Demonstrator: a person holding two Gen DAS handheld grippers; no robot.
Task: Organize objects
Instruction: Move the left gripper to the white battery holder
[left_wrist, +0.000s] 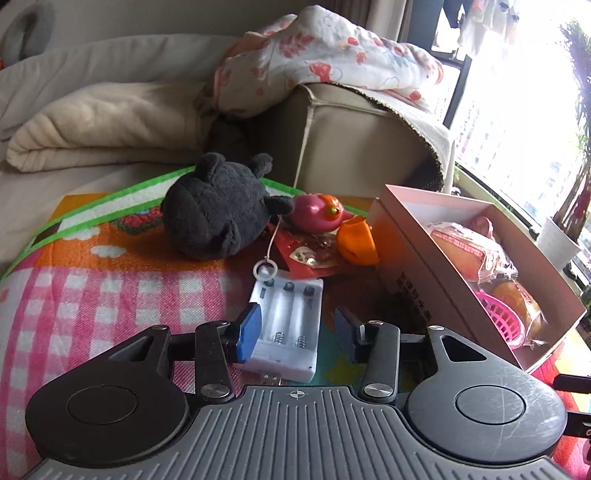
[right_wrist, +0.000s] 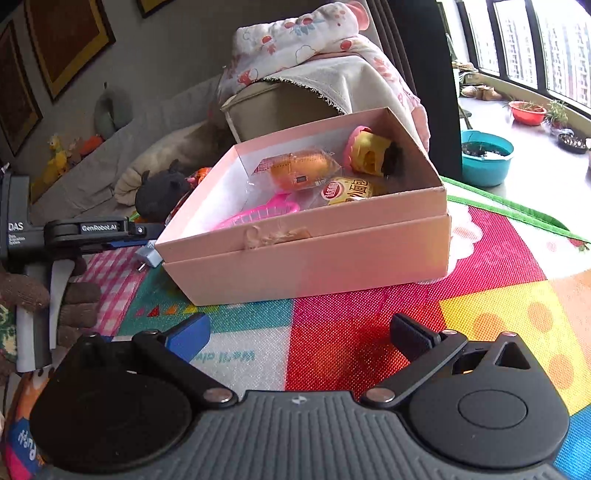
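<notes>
Right now the left gripper (left_wrist: 297, 332) sits with its jaws spread partway around the white battery charger (left_wrist: 286, 325), which lies flat on the play mat (left_wrist: 110, 280) just left of the pink box (left_wrist: 417, 280). One blue pad touches the charger's left edge; the other stands clear of its right side. If the jaws close off-centre, the smooth plastic case may twist or skid toward the box. A white ring on a string (left_wrist: 264, 271) lies at the charger's far end and could snag. The right gripper (right_wrist: 301, 338) hovers wide and empty in front of the box.
</notes>
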